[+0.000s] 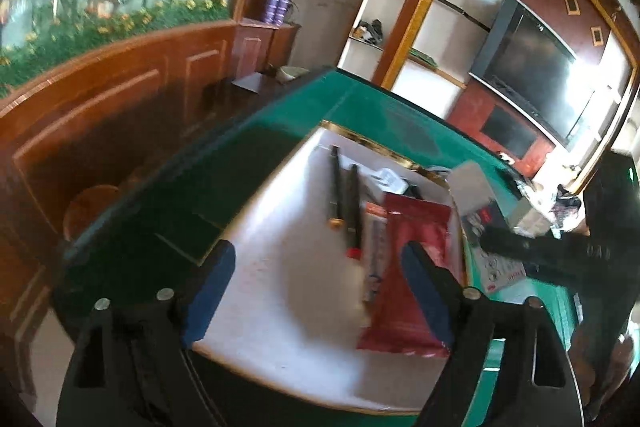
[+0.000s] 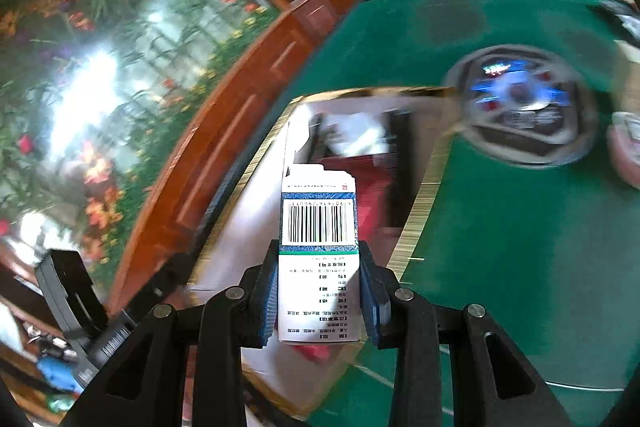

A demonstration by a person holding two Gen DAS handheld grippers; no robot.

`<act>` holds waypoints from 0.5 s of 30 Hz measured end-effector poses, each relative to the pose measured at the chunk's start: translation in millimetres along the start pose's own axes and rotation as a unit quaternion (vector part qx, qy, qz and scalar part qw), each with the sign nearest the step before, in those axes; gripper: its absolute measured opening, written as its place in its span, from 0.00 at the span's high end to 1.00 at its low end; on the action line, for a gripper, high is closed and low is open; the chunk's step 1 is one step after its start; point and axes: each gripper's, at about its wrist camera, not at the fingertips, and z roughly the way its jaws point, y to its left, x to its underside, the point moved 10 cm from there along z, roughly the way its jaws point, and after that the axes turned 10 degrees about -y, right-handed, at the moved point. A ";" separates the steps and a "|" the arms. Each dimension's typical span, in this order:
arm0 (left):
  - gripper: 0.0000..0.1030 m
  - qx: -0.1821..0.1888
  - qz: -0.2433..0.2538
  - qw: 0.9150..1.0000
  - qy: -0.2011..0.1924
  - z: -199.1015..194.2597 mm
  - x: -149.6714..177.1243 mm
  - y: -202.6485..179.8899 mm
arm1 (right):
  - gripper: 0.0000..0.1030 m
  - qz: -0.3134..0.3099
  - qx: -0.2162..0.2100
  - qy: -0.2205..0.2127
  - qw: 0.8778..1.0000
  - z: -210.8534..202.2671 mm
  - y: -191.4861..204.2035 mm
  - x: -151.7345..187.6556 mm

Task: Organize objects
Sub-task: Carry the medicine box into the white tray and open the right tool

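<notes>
A white tray with a gold rim [image 1: 280,287] lies on the green table [image 1: 360,99]. In it lie two dark pens [image 1: 344,203], a thermometer pack [image 1: 376,251], a red pouch [image 1: 404,299] and a white item at the far end. My left gripper [image 1: 320,291] is open and empty, hovering over the tray's near end. My right gripper [image 2: 318,295] is shut on a white medicine box with a barcode [image 2: 318,227], held above the tray [image 2: 416,223]. The right hand with a box also shows in the left wrist view [image 1: 500,247].
A round grey device with blue lights [image 2: 520,107] sits on the green table [image 2: 520,247] right of the tray. Wooden panelling [image 1: 100,107] and a flower mural run along the left. Shelves and a dark screen [image 1: 528,67] stand behind the table.
</notes>
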 end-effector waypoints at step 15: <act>0.16 -0.006 -0.052 0.999 0.013 -0.1 2.1 68.7 | 0.62 -0.079 0.068 0.070 0.992 132.8 48.8 17.1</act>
